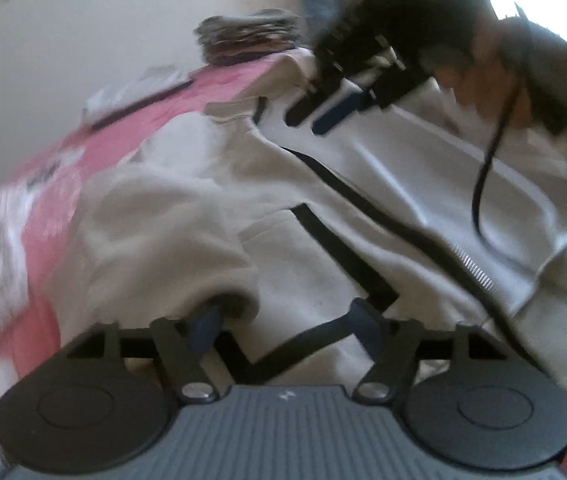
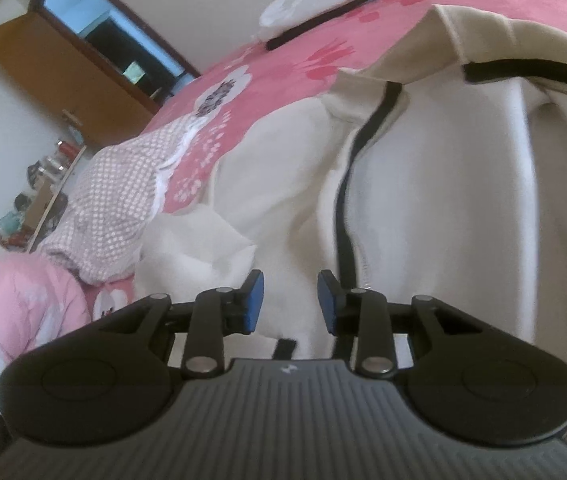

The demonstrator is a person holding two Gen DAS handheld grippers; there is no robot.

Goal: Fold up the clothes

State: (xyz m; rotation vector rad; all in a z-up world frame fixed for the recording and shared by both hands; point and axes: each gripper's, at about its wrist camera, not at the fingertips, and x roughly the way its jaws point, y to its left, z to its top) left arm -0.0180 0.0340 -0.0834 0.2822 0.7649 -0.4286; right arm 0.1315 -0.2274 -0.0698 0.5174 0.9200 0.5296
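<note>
Left gripper (image 1: 283,316) open over rumpled cream jacket (image 1: 323,208).

Legible text: none in either view. Sole mark: a small pale logo, two angular strokes, on the ribbed grey body of the left gripper (image 1: 283,318) and likewise on the right gripper (image 2: 290,303); it spells no readable letters or numbers

blur: stack of clothes (image 1: 249,40), indistinct | cut off: jacket (image 2: 443,200) right side
</note>
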